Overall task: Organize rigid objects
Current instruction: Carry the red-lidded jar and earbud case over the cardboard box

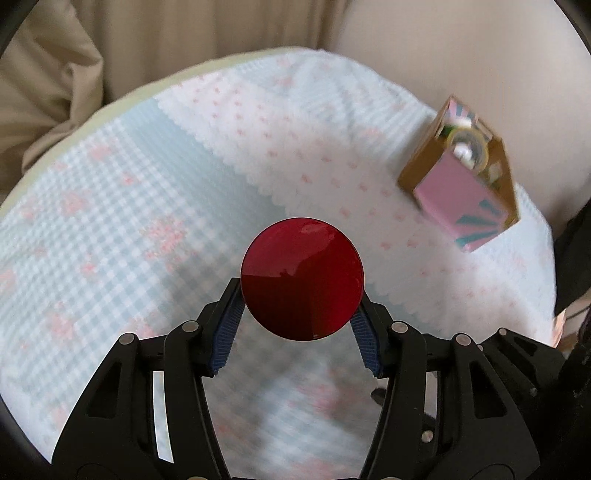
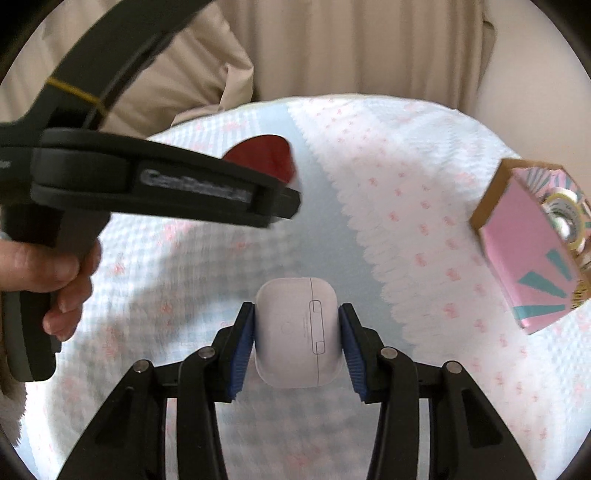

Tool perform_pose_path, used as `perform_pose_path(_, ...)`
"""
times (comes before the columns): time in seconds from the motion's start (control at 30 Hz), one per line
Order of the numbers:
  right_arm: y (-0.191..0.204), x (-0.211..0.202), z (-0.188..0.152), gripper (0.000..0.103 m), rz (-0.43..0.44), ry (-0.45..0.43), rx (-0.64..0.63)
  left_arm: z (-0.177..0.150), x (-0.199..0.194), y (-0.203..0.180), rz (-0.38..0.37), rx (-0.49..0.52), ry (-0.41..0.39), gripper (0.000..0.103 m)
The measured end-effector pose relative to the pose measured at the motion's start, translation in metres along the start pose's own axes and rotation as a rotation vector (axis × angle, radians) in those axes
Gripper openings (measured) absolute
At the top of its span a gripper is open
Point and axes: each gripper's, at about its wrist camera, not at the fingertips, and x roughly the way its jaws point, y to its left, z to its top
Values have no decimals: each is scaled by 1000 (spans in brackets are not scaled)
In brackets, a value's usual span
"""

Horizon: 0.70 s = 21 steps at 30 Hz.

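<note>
My left gripper (image 1: pixel 301 295) is shut on a glossy dark red round disc (image 1: pixel 302 277), held above the cloth-covered round table (image 1: pixel 110 206). My right gripper (image 2: pixel 296 321) is shut on a white earbud case (image 2: pixel 297 332), also above the table. A pink and teal cardboard box (image 1: pixel 461 177) lies tilted at the right side of the table, open, with tape rolls (image 1: pixel 467 147) inside. The box also shows in the right wrist view (image 2: pixel 528 258). The left gripper with the red disc (image 2: pixel 266 155) crosses the upper left of the right wrist view.
A light blue and white cloth (image 2: pixel 388 155) with pink marks covers the table. Beige curtains (image 1: pixel 184 33) hang behind. A person's hand (image 2: pixel 48 273) holds the left gripper's handle at the left. A dark object (image 1: pixel 576 258) sits past the table's right edge.
</note>
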Motion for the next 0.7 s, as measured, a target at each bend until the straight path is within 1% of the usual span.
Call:
perform_pose_path(0.1,-7,-27,7,42,6,-14,0,9,-29,-14,13,-17,-26,52)
perform_pose_path(0.27,-27,-79,34,42,23,-37,-15,26,-84,-51,27,-17,-64,52)
perform_pose_path(0.37,-47,-122,54,42,39,-34,-13,34,-109,-72,30,-24,-72,52)
perform_pose_path(0.4,-57,-128,62,42,37,-33,-14,38,-118,-81,28,-32,-73,52)
perform_pose_path(0.5,-76,-166,76,42,34,-32,-15,47,-131,-104,21,-39,-79,52)
perform_pose_path(0.63,-116,-199,101,42,30,-40,-7,57,-144,-139,11,-45,-93,52)
perform_pose_path(0.7,-134,-210,109,42,21,-46,-15,63,-144,-157,12,-58,-92,52)
